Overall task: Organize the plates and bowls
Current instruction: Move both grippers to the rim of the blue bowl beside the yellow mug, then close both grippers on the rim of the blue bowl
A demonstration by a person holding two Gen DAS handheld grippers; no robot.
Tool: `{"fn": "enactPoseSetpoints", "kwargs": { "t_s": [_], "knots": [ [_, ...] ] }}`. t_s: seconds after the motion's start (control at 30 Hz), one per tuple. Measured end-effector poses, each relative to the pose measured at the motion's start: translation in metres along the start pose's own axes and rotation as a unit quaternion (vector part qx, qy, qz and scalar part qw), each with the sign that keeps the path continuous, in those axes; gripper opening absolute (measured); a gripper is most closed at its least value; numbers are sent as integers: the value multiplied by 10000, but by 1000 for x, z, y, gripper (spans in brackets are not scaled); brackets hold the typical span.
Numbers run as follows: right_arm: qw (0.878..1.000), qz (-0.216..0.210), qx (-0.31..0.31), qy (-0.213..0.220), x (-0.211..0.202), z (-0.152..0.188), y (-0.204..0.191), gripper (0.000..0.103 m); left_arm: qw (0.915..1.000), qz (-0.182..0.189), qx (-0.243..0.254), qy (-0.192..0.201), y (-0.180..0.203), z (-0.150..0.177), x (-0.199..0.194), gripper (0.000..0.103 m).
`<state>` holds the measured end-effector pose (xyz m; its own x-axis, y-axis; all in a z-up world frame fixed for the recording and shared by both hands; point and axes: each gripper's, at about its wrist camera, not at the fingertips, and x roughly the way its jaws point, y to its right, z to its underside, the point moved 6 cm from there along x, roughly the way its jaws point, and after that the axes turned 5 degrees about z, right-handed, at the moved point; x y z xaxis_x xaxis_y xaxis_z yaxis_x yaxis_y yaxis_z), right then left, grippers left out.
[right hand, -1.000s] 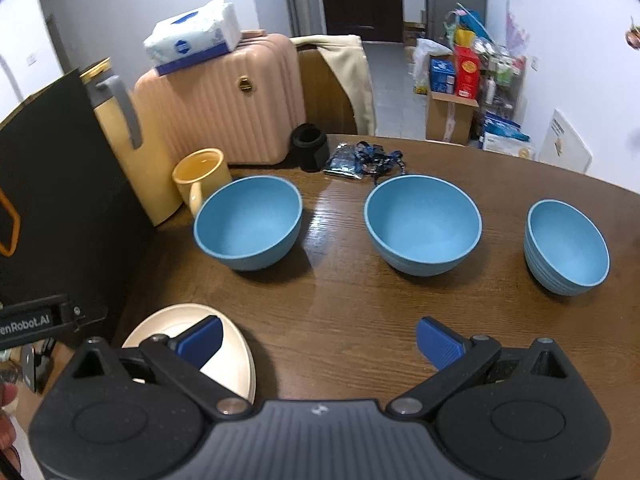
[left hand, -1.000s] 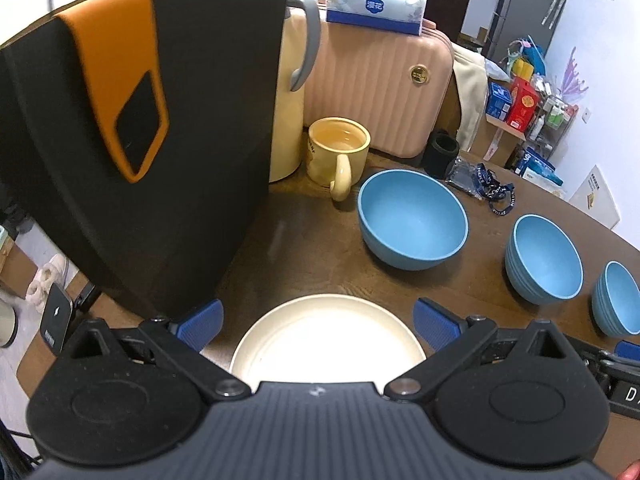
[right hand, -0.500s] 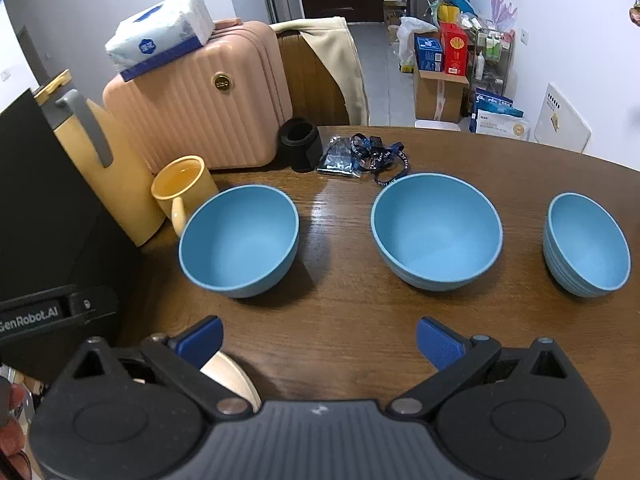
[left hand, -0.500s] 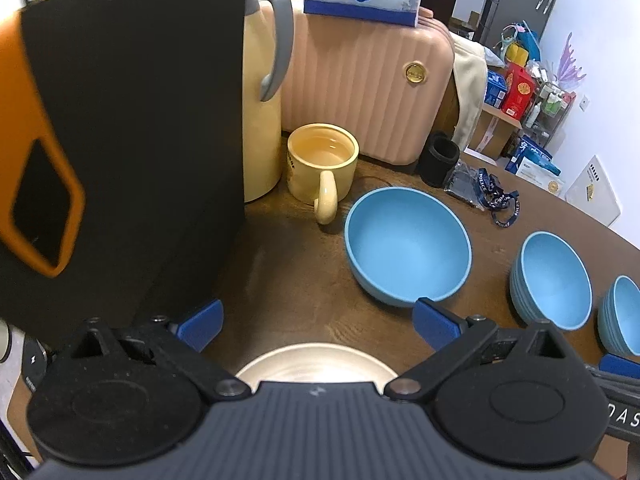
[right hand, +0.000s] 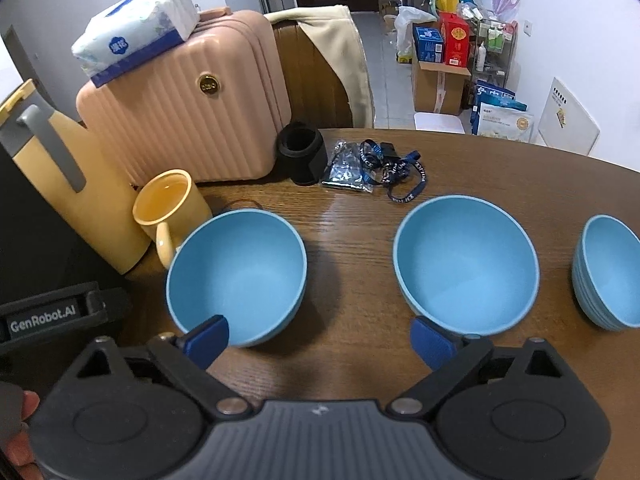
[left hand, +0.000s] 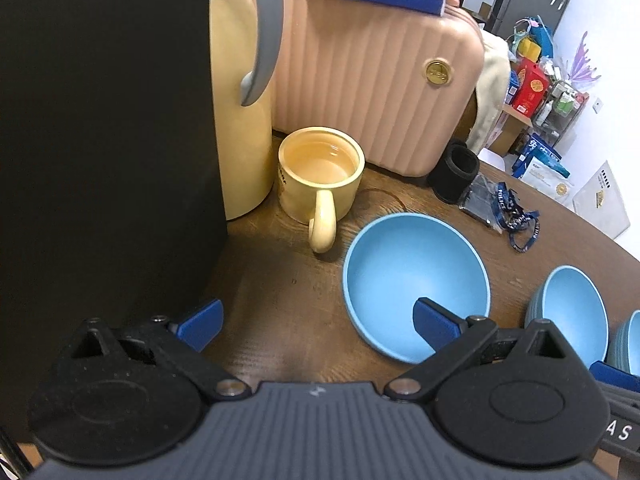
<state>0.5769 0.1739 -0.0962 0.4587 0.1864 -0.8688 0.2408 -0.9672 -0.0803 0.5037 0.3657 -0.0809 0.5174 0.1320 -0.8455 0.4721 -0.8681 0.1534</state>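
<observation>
A large blue bowl (left hand: 416, 284) sits on the brown table (left hand: 280, 280), just past my left gripper (left hand: 316, 324). That gripper is open with only table between its fingers, and its right fingertip overlaps the bowl's near rim. In the right wrist view the same bowl (right hand: 236, 276) is at left, a second large blue bowl (right hand: 466, 264) at centre, and a stack of smaller blue bowls (right hand: 608, 276) at right. My right gripper (right hand: 320, 340) hangs over the bare wood between the two large bowls. Its jaws are closing and nothing is between them.
A yellow mug (left hand: 320, 172), a yellow kettle (left hand: 240, 120) and a black bag (left hand: 100, 140) crowd the left. A pink suitcase (right hand: 184, 120) with a tissue pack (right hand: 132, 24) stands behind. A black cup (right hand: 302, 156) and a lanyard (right hand: 384, 168) lie beyond the bowls.
Both grippers moved forward and slightly down towards the bowls. The cream plate near the front edge slid out of both views. The bowls, mug and kettle now appear closer.
</observation>
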Motion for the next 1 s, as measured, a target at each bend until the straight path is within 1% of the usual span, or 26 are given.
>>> {"fn": "enactPoseSetpoints", "kwargs": {
  "t_s": [0.07,0.17,0.27,0.33,0.4,0.5,0.57,0.63,0.7,1.0],
  "knots": [
    [10000,-17,3,-38,8,-4,-3,88,10000,-7,-23,-45,-2,-4,8,103],
    [10000,-29,-39,-73,18,-8,-8,84,9999,-25,-75,-116,-4,-9,20,103],
    [9999,-27,-119,-120,29,-13,-14,71,9998,-8,-107,-168,-6,-12,30,103],
    [9998,-8,-167,-149,36,-16,-19,68,9998,1,-104,-171,-5,-14,37,102],
    [9996,12,-212,-163,42,-20,-23,66,9997,-4,-110,-230,-5,-16,45,101],
    [9995,0,-247,-200,50,-24,-26,57,9994,16,-126,-314,-3,-18,56,96],
    [9994,-3,-243,-226,56,-27,-27,53,9993,44,-125,-353,-2,-20,62,95],
    [9994,-42,-244,-251,62,-28,-28,48,9992,57,-90,-374,0,-20,67,92],
    [9992,-67,-262,-283,68,-30,-30,41,9991,73,-68,-415,2,-20,74,83],
    [9989,-60,-239,-393,91,-31,-30,29,9978,197,-38,-625,7,-18,96,63]
  ]
}}
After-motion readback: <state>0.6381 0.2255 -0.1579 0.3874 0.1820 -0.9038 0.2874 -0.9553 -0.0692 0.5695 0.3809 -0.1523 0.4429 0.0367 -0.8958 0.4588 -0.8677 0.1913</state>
